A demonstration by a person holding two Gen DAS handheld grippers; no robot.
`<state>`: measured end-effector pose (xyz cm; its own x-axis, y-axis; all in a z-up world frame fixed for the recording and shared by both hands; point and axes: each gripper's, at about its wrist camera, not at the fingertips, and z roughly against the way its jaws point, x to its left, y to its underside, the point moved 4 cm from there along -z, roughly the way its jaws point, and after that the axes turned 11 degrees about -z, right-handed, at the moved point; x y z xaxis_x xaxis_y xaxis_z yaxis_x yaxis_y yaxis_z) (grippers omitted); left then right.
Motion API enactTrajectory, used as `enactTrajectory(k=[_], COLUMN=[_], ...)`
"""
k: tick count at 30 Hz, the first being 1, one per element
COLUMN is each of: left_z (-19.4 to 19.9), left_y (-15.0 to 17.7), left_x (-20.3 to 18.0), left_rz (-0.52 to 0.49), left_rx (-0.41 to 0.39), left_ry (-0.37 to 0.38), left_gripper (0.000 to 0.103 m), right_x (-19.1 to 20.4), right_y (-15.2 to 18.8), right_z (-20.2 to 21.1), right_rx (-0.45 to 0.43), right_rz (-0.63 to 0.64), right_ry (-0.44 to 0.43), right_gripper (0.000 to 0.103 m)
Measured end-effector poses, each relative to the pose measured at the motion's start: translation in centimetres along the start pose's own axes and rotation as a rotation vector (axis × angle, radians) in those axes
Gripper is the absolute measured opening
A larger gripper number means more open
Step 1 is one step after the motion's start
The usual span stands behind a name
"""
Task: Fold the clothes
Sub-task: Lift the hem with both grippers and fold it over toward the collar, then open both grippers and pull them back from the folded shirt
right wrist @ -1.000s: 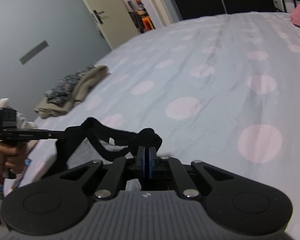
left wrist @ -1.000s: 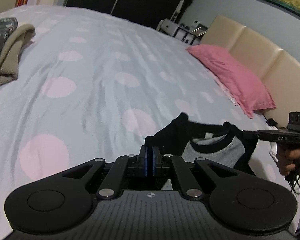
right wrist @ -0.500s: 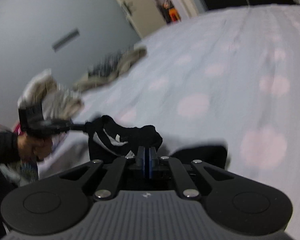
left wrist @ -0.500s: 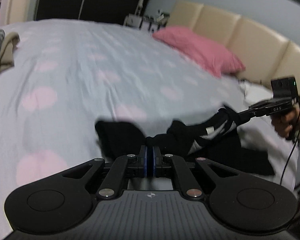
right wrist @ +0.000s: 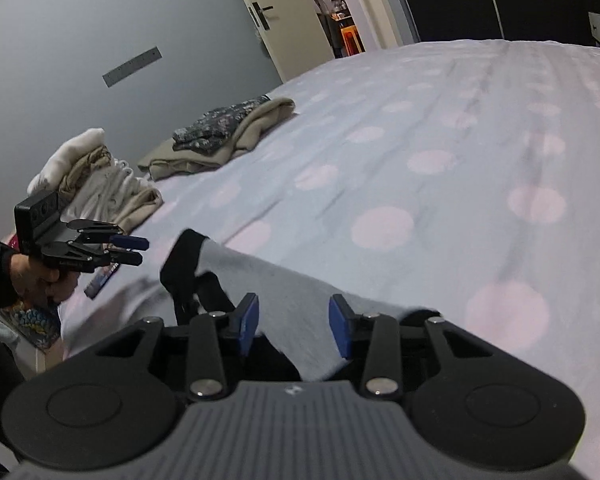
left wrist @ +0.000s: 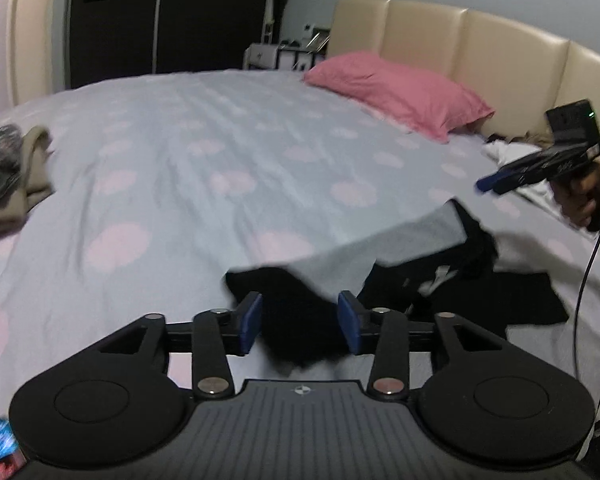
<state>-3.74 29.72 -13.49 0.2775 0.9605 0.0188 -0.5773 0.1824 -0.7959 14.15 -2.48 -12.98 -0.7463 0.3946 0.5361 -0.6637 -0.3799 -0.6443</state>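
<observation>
A black and grey shirt (left wrist: 416, 248) lies crumpled on the dotted bed sheet (left wrist: 220, 152) near its front edge. My left gripper (left wrist: 300, 322) hangs just above a black part of it, jaws opening; the cloth lies loose between the blue pads, which do not press on it. In the right wrist view the shirt's grey panel (right wrist: 296, 300) spreads under my right gripper (right wrist: 294, 324), whose jaws are also opening and clear of the cloth. Each view shows the other gripper held by a hand: the right gripper (left wrist: 490, 185) and the left gripper (right wrist: 138, 251), both apart from the shirt.
A pink pillow (left wrist: 400, 92) lies against the beige headboard (left wrist: 460, 48). A folded beige and floral pile (right wrist: 228, 132) sits at the bed's far side, with a white and tan heap (right wrist: 100, 180) nearer. An open door (right wrist: 284, 20) is behind.
Both grippers were shut on the shirt's shoulders and holding it up. Now both stand open and the shirt has dropped onto the bed, grey panel spread out.
</observation>
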Motion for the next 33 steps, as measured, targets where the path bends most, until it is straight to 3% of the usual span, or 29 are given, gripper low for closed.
enactTrajectory(k=[2,4,8,13,14,15,16,17,25,29,33], left_z=[-1.6,-3.5,-6.6,-7.6,-7.5,-7.3,-6.9,-6.5,-2.6,-2.8,-2.1], left_y=[-0.9,-1.2,-0.8,-0.3,-0.3,-0.3,-0.2,-0.2,0.9,3.2,4.8], left_x=[-1.1,-2.6,-4.5,-4.5,-4.5,-4.5,-4.6,-4.7,-7.1,-8.9,-9.9], left_rz=[-0.038,-0.124,-0.256,-0.216,-0.207,-0.202,-0.205,-0.209,-0.287,-0.372,-0.401], left_rx=[0.009,0.049,0.140,0.157,0.152,0.145,0.134,0.123,0.027,0.098,0.137], left_ry=[0.055,0.115,0.159,0.194,0.201,0.211,0.227,0.243,0.304,0.294,0.320], left_gripper=[0.040,0.040,0.040,0.037,0.025,0.018,0.009,0.008,0.006,0.007,0.009], right_x=[1.0,2.0,2.7,3.2,3.3,3.7,4.0,4.4,5.8,6.4,6.8], right_y=[0.4,1.0,2.0,3.5,3.8,4.0,4.1,4.3,4.6,7.1,9.8], right_z=[-1.4,-2.8,-5.2,-6.7,-6.7,-6.5,-6.3,-6.2,-1.4,-2.3,-3.6], right_rx=[0.049,0.110,0.218,0.289,0.295,0.292,0.287,0.282,0.251,0.332,0.481], right_rz=[0.028,0.104,0.175,0.252,0.277,0.303,0.329,0.355,0.408,0.464,0.446], right_ry=[-0.023,-0.019,0.004,0.030,0.030,0.027,0.023,0.020,-0.043,-0.029,-0.057], right_gripper=[0.045,0.056,0.056,0.028,0.012,0.007,0.007,0.007,0.007,0.008,0.022])
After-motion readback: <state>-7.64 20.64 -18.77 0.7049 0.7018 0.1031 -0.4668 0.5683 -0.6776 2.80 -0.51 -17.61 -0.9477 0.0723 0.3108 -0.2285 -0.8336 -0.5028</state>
